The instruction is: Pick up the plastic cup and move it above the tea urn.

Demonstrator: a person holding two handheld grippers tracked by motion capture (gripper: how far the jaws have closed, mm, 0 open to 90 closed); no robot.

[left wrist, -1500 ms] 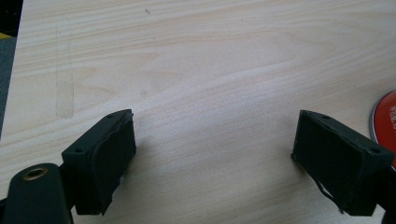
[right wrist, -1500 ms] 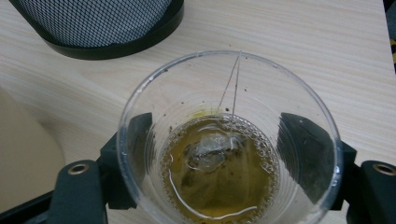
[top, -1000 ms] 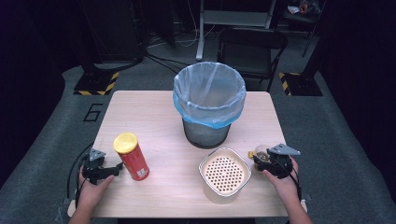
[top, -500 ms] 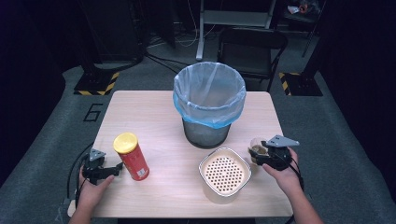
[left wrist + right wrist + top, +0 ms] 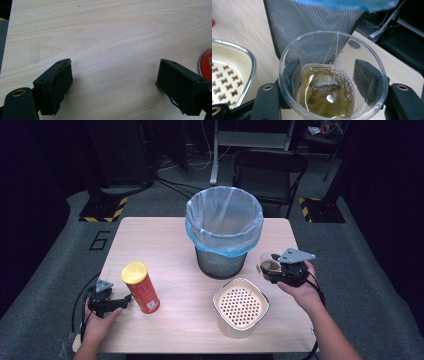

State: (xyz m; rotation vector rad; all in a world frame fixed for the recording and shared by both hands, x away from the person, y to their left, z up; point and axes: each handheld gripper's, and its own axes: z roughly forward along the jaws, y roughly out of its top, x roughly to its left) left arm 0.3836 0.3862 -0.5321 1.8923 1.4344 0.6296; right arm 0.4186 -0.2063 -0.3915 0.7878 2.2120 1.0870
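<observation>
My right gripper [image 5: 270, 270] is shut on a clear plastic cup [image 5: 270, 265] and holds it off the table, right of the bin. Its jaws have just been closing with the cup between them. In the right gripper view the cup [image 5: 329, 75] stays upright between the two pads [image 5: 367, 80]; it holds brownish tea and a tea bag with a string. My left gripper [image 5: 125, 301] rests open at the table's front left, its jaws [image 5: 113, 82] wide apart over bare wood. Just to its right stands a red can [image 5: 141, 287] with a yellow lid, its base edge [image 5: 206, 62] beside one jaw.
A mesh bin [image 5: 224, 227] lined with a blue bag stands mid-table, close behind the cup [image 5: 312, 22]. A cream dish [image 5: 216, 297] with a perforated insert sits at the front, left of my right hand [image 5: 249, 60]. A chair stands beyond the table.
My right gripper has risen with the cup and drawn a little nearer the bin. The left gripper and the can have stayed put.
</observation>
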